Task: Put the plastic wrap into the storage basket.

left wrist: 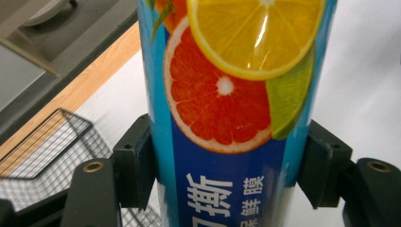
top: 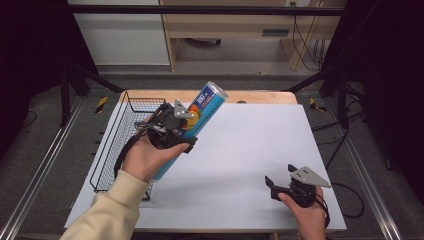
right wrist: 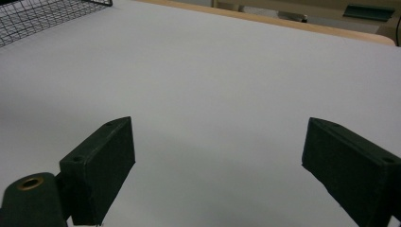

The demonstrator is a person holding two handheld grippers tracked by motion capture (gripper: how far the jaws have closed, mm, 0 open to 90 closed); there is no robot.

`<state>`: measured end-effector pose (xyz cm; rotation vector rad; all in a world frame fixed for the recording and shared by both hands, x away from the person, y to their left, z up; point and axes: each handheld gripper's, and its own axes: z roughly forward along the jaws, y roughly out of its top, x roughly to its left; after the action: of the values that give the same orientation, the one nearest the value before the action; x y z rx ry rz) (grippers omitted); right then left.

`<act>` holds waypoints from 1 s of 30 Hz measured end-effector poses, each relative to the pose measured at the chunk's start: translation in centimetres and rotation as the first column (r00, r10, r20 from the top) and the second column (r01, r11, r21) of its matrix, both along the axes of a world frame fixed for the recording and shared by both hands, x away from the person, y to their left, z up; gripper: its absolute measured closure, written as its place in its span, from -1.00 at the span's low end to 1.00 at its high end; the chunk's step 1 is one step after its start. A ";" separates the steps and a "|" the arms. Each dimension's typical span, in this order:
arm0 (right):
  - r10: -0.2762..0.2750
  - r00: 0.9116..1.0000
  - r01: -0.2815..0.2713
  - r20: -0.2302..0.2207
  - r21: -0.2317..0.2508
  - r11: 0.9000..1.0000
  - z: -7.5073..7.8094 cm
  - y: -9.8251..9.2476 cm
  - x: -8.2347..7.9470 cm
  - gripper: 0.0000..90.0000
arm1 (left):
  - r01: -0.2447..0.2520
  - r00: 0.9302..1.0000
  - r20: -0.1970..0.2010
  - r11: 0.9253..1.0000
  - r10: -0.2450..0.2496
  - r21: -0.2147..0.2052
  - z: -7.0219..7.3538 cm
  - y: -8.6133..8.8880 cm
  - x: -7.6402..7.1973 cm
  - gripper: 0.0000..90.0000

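A blue cylindrical tube [top: 208, 101] printed with orange, lemon and lime slices is held tilted above the white table sheet [top: 250, 145], its top end pointing up and to the far right. My left gripper [top: 182, 128] is shut on the tube around its middle. In the left gripper view both black jaws press against the sides of the tube [left wrist: 222, 94], and the left gripper [left wrist: 227, 163] is lifted off the table. My right gripper [top: 279, 174] rests near the front right of the sheet. In the right gripper view the right gripper [right wrist: 217, 156] stands open, with bare sheet between its jaws.
A black wire basket [top: 112, 145] stands along the table's left edge, just left of the held tube; the basket [left wrist: 52, 146] also lies below the left gripper, and its corner [right wrist: 42, 12] shows far off. A wooden table edge [top: 260, 96] runs along the back.
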<state>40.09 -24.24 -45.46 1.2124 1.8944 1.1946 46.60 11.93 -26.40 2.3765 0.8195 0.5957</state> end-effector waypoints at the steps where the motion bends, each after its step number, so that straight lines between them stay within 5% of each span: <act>1: -0.005 1.000 0.005 0.002 -0.007 1.000 0.0 0.0 0.0 -0.81 | -0.013 1.000 -0.005 1.000 0.013 0.008 0.0 0.5 -0.5 -0.28; 11: -0.016 1.000 0.016 -0.005 -0.012 1.000 0.0 0.0 0.1 -0.81 | -0.064 0.998 -0.023 0.998 0.065 0.004 -0.1 3.7 -2.7 -0.28; 30: -0.018 1.000 0.018 -0.016 -0.016 1.000 -0.1 0.1 0.2 -0.80 | -0.153 0.984 -0.089 0.988 0.153 0.008 -1.7 8.3 -3.9 -0.28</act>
<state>40.29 -24.19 -45.57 1.2320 1.8971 1.1613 42.74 20.20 -28.13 2.3700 1.0483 0.5537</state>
